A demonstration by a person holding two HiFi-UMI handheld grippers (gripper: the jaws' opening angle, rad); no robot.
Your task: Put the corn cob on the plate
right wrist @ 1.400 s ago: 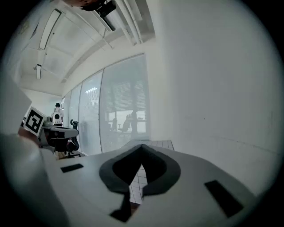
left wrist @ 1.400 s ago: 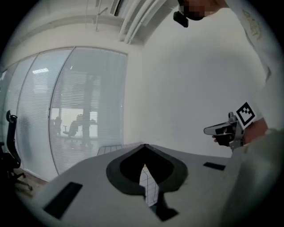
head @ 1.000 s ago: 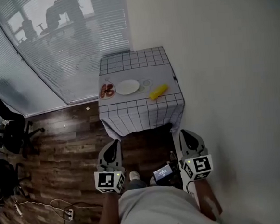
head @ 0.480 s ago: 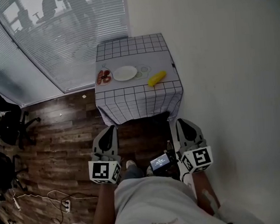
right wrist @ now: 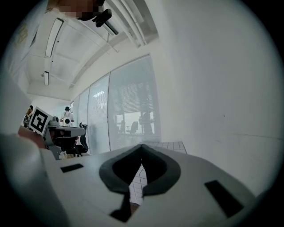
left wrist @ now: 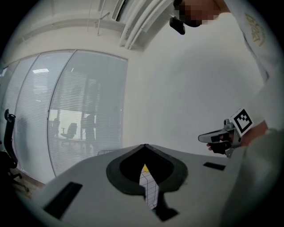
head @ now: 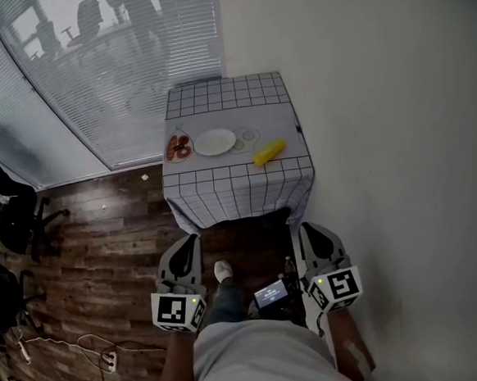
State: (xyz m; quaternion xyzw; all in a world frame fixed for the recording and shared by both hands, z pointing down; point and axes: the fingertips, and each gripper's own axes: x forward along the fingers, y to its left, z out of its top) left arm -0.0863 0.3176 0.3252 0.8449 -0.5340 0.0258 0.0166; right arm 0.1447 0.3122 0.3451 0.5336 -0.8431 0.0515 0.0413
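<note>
Plainly, both hand-held grippers [head: 194, 241] [head: 301, 227] stand closed, empty.

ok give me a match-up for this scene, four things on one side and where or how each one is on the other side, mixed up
Things:
1. corn cob
2. white plate
3. small dish with red food
4. right gripper

Places or states:
A. shut and empty, held short of the table
B. at the tabletop's left edge in the head view
C. lying on the table to the right of the plate, not on it
D. between the dish and the cob

Pairs: 1-C, 2-D, 3-B, 4-A
</note>
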